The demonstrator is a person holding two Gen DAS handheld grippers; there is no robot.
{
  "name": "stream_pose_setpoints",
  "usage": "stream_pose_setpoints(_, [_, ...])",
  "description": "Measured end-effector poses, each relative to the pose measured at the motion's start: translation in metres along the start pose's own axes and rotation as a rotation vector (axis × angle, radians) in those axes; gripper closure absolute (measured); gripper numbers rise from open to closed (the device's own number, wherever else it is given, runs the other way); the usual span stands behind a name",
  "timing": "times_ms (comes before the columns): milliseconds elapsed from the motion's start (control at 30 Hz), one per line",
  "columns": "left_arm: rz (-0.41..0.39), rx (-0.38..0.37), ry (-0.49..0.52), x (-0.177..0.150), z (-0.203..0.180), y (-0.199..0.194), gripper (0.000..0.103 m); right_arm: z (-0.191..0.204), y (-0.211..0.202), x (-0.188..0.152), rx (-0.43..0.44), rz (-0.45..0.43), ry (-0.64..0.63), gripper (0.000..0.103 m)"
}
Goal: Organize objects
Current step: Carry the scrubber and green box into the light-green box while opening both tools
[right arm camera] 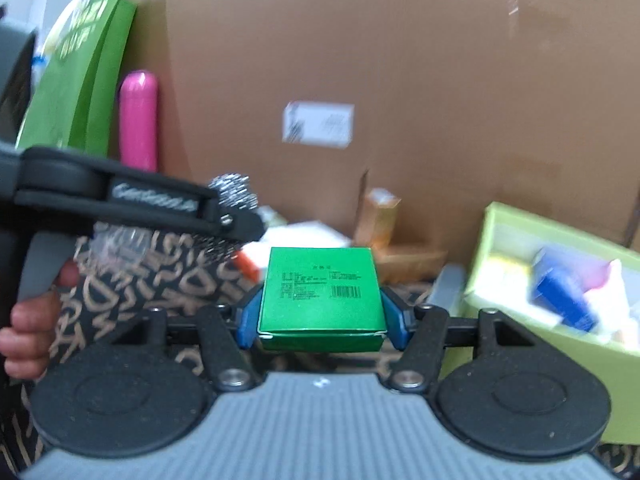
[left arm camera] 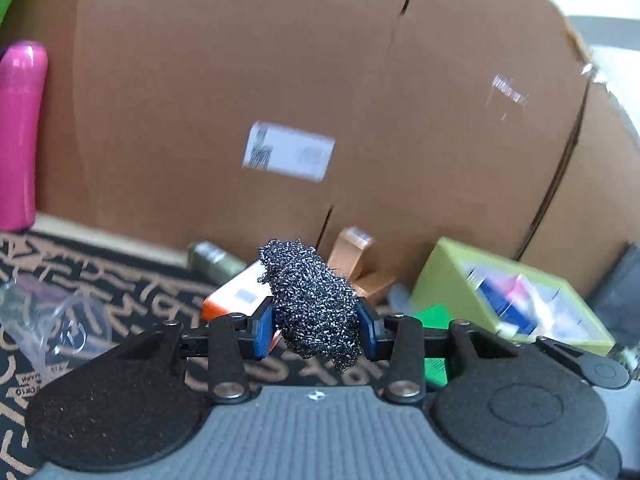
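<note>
My left gripper [left arm camera: 316, 326] is shut on a dark steel-wool scrubber [left arm camera: 312, 300] and holds it above the patterned cloth. The same gripper and scrubber [right arm camera: 234, 192] show at the left of the right wrist view, held by a hand. My right gripper [right arm camera: 320, 320] is shut on a flat green box [right arm camera: 320, 296] with a barcode. That green box [left arm camera: 434, 318] also shows in the left wrist view, just right of the scrubber. A lime-green open bin [right arm camera: 560, 312] with several small packages stands to the right; it also shows in the left wrist view [left arm camera: 448, 276].
A large cardboard box [left arm camera: 320, 80] forms a wall behind everything. A pink bottle [left arm camera: 20, 132] stands at the left. An orange-and-white box [left arm camera: 236, 292], an olive tube [left arm camera: 212, 262], a copper-coloured box [left arm camera: 354, 256] and clear plastic [left arm camera: 48, 316] lie on the black-and-gold cloth [left arm camera: 120, 280].
</note>
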State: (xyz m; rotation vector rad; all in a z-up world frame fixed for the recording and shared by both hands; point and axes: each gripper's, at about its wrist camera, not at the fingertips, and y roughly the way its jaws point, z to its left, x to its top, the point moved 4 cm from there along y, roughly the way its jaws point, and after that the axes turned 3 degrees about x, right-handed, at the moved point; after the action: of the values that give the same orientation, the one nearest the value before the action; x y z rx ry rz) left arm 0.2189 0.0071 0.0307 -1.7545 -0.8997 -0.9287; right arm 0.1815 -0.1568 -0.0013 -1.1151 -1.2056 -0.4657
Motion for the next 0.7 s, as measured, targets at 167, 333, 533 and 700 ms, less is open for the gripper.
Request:
stream_pose_setpoints(167, [-0.032, -0.055, 0.007, 0.017, -0.032, -0.005, 0.059, -0.03, -0.033, 0.017, -0.1, -0.145, 0.043, 0.043])
stream_pose_setpoints(333, [-0.019, -0.142, 0.064, 0.031, -0.082, 0.005, 0.059, -0.059, -0.063, 0.025, -0.252, -0.244, 0.054, 0.043])
stream_pose_setpoints(533, [-0.019, -0.227, 0.128, 0.029, -0.136, 0.02, 0.059, -0.099, -0.092, 0.024, -0.482, -0.317, 0.081, 0.043])
stream_pose_setpoints(700, [0.032, -0.286, 0.146, 0.019, -0.169, 0.049, 0.059, -0.141, -0.102, 0.011, -0.668, -0.292, 0.155, 0.043])
